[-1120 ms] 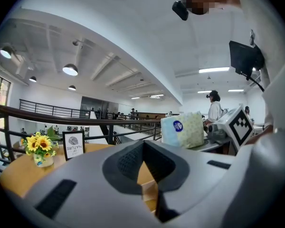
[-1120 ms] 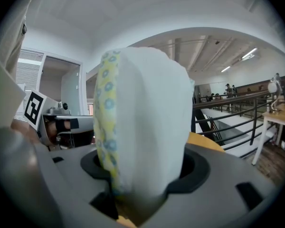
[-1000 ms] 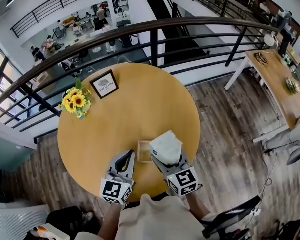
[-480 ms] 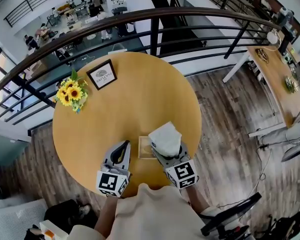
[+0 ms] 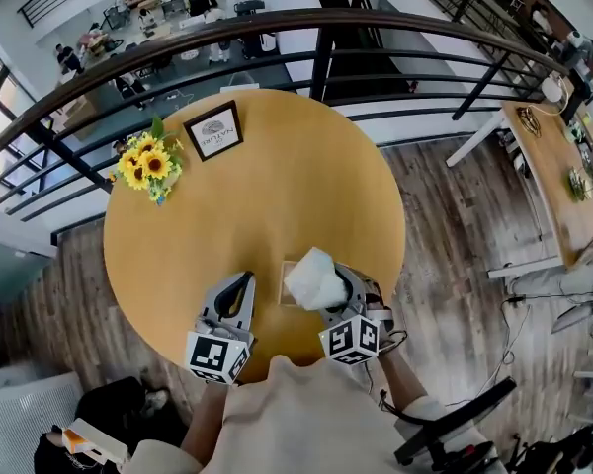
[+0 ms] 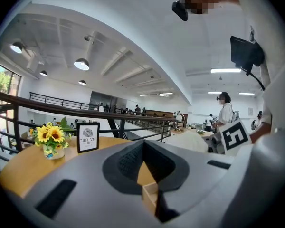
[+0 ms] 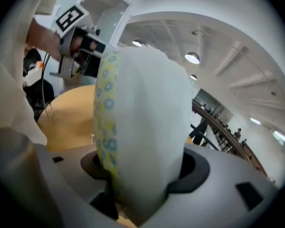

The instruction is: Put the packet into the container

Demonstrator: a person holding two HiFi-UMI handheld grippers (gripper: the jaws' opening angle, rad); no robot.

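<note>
Currently the packet (image 5: 314,278), white with a strip of yellow and blue print along one edge, is clamped in the right gripper (image 5: 336,299). The right gripper view shows the jaws standing wide apart and pressing on both sides of the packet (image 7: 142,127), which fills the gap between them and stands up out of it. In the head view the packet covers the right part of the container (image 5: 287,289), so only the left wall of that container shows. No view settles whether the packet touches it.

The container is a small open wooden box that sits near the near edge of the tabletop (image 5: 277,186), slightly right of the middle.

Just left of the container, the left gripper (image 5: 245,282) is held low over the near edge. Its jaws meet at the tips and grip nothing. A corner of the container (image 6: 149,196) shows through the gap behind the tips in the left gripper view.

Each gripper carries a cube with square markers at its rear end, the left cube (image 5: 217,355) and the right cube (image 5: 348,339).

A pot of sunflowers (image 5: 146,166) stands at the far left edge of the tabletop. A framed sign (image 5: 214,130) stands near it at the far edge. A dark railing (image 5: 316,28) curves past beyond the table.
</note>
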